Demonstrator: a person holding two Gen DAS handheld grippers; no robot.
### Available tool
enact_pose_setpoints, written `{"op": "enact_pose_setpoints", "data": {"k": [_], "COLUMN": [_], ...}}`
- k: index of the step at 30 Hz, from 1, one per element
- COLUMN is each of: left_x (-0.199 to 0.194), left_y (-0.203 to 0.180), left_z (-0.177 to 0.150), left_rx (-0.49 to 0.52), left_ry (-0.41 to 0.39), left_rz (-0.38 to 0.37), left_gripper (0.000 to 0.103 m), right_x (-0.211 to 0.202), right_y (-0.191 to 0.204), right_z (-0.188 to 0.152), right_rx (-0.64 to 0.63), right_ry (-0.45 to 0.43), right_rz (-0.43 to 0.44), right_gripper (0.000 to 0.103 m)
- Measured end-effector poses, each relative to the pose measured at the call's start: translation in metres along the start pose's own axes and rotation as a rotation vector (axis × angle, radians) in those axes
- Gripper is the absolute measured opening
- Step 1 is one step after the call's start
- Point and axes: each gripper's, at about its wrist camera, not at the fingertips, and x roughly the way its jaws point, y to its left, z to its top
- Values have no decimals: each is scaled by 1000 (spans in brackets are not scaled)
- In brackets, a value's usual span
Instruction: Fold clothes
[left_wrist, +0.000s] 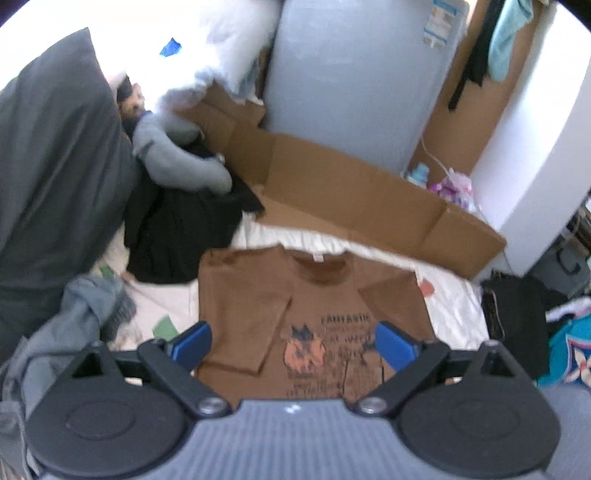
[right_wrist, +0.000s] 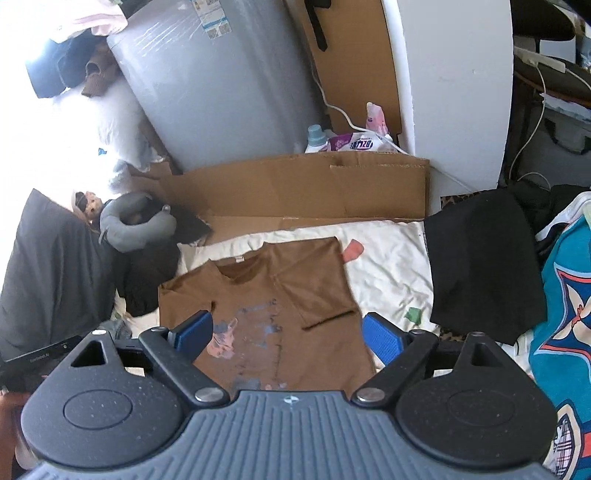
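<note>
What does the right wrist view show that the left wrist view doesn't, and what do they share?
Only the right wrist view shows the detergent bottle's cap and the printed bag clearly behind the cardboard, and the shirt's right sleeve folded in over the body. Only the left wrist view shows the crumpled grey garment at the left edge of the sheet, and the orange graphic on the chest sharply. Both show the brown T-shirt lying front up on the white sheet, the flattened cardboard beyond it, and each view's own gripper open above the shirt, holding nothing.
</note>
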Motion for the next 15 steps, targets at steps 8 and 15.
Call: {"op": "enact_pose_setpoints", "data": {"k": [8, 15], "left_x": [14, 32], "left_y": [5, 14], "left_z": [-45, -87], "left_rx": [5, -23], "left_ry": [80, 159], "left_rz": [1, 31], "left_gripper": [88, 77], "right_x": [8, 23], "right_y": [-35, -59], "right_z": [-26, -43], "right_rx": [26, -24], "right_ry": [-14, 28], "right_rz": [-15, -39], "right_gripper": [92, 92]}}
